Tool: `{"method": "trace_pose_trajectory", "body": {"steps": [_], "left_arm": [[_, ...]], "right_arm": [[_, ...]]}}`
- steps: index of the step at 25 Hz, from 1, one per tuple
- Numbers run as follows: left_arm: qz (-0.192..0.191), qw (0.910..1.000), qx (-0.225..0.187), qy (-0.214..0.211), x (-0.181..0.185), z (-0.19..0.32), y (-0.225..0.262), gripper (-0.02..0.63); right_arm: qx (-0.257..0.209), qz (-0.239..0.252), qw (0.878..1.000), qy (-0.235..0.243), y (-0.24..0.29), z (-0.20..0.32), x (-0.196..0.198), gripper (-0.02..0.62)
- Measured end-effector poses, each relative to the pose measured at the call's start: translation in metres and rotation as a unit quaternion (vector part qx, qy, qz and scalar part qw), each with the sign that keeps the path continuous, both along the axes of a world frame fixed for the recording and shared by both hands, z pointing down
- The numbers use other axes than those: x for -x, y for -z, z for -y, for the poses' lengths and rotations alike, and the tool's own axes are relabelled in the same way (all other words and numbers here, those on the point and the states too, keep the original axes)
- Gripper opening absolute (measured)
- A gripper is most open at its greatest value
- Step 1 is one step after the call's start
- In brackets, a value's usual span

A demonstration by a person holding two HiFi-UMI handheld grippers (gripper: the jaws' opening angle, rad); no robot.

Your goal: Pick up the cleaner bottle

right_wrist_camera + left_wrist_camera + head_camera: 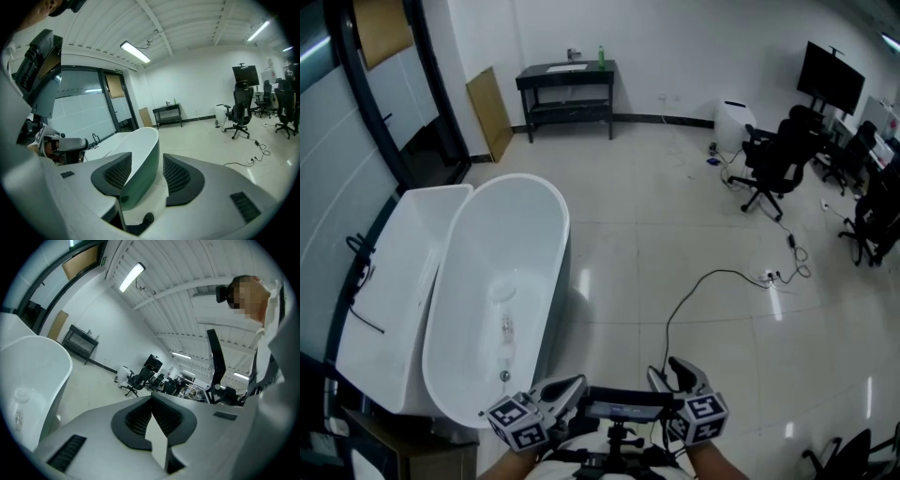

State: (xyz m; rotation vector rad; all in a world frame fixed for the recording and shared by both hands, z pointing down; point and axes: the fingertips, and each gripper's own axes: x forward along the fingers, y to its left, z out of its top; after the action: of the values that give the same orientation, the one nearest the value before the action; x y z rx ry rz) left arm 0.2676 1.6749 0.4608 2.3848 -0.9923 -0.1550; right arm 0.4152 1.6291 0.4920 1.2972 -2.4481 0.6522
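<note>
A clear bottle [504,326] lies on the floor of the white bathtub [546,208], near the drain end; it also shows as the bottle [18,409] at the left edge of the left gripper view. Both grippers are low at the front, right of the tub's near end and apart from the bottle. My left gripper [572,385] has its fingertips together with nothing between them; in its own view the left gripper [151,399] points past the tub. My right gripper [671,372] is open and empty; through the right gripper [147,159] the tub's rim shows.
A second white basin [389,281] lies left of the tub by the glass wall. A black table [567,89] with a green bottle [601,56] stands at the far wall. Office chairs [773,159] and a floor cable [712,281] are to the right.
</note>
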Motion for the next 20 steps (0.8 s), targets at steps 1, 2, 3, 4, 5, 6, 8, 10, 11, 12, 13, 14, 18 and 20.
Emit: {"method": "trace_pose_trajectory", "body": {"steps": [1, 2, 3, 4, 5, 6, 8, 10, 11, 12, 13, 14, 18, 20], "left_arm": [[0.000, 1.0000, -0.004, -0.002, 0.006, 0.011, 0.002, 0.000], [0.001, 1.0000, -0.009, -0.004, 0.013, 0.021, 0.004, 0.000], [0.001, 0.9999, -0.013, -0.005, 0.020, 0.031, 0.006, 0.000], [0.001, 0.9999, -0.015, -0.007, 0.028, 0.040, 0.007, 0.000], [0.001, 0.9998, -0.015, -0.009, 0.036, 0.049, 0.008, 0.000], [0.001, 0.9998, -0.014, -0.012, 0.042, 0.056, 0.008, 0.000], [0.001, 0.9998, -0.012, -0.019, 0.051, 0.067, 0.006, 0.000], [0.000, 0.9996, -0.016, -0.023, 0.060, 0.080, 0.005, 0.000], [0.000, 0.9995, -0.020, -0.026, 0.065, 0.088, 0.007, 0.000], [0.000, 0.9992, -0.026, -0.029, 0.071, 0.096, 0.009, 0.000], [-0.001, 0.9990, -0.030, -0.033, 0.076, 0.104, 0.013, 0.000], [-0.002, 0.9988, -0.031, -0.037, 0.081, 0.109, 0.015, 0.000], [-0.004, 0.9987, -0.015, -0.048, 0.096, 0.116, 0.012, 0.000], [-0.010, 0.9987, -0.012, -0.048, 0.100, 0.122, 0.014, 0.000]], "right_arm": [[0.000, -0.003, 1.000, -0.002, 0.002, 0.009, 0.006, 0.216], [0.000, -0.006, 1.000, -0.005, 0.004, 0.018, 0.012, 0.216], [0.000, -0.009, 1.000, -0.009, 0.006, 0.026, 0.018, 0.216], [-0.002, -0.009, 1.000, -0.014, 0.007, 0.035, 0.025, 0.216], [-0.003, -0.008, 1.000, -0.018, 0.009, 0.042, 0.032, 0.216], [-0.004, -0.007, 1.000, -0.021, 0.011, 0.048, 0.039, 0.216], [-0.004, -0.010, 1.000, -0.027, 0.010, 0.058, 0.047, 0.216], [-0.007, -0.019, 0.999, -0.032, 0.012, 0.068, 0.053, 0.216], [-0.013, -0.019, 0.999, -0.035, 0.016, 0.075, 0.058, 0.216], [-0.020, -0.020, 0.999, -0.038, 0.021, 0.083, 0.063, 0.216], [-0.027, -0.020, 0.999, -0.041, 0.026, 0.091, 0.069, 0.216], [-0.029, -0.020, 0.998, -0.045, 0.029, 0.096, 0.074, 0.216], [-0.021, -0.018, 0.998, -0.058, 0.031, 0.104, 0.087, 0.216], [-0.017, -0.021, 0.998, -0.063, 0.032, 0.109, 0.090, 0.216]]}}
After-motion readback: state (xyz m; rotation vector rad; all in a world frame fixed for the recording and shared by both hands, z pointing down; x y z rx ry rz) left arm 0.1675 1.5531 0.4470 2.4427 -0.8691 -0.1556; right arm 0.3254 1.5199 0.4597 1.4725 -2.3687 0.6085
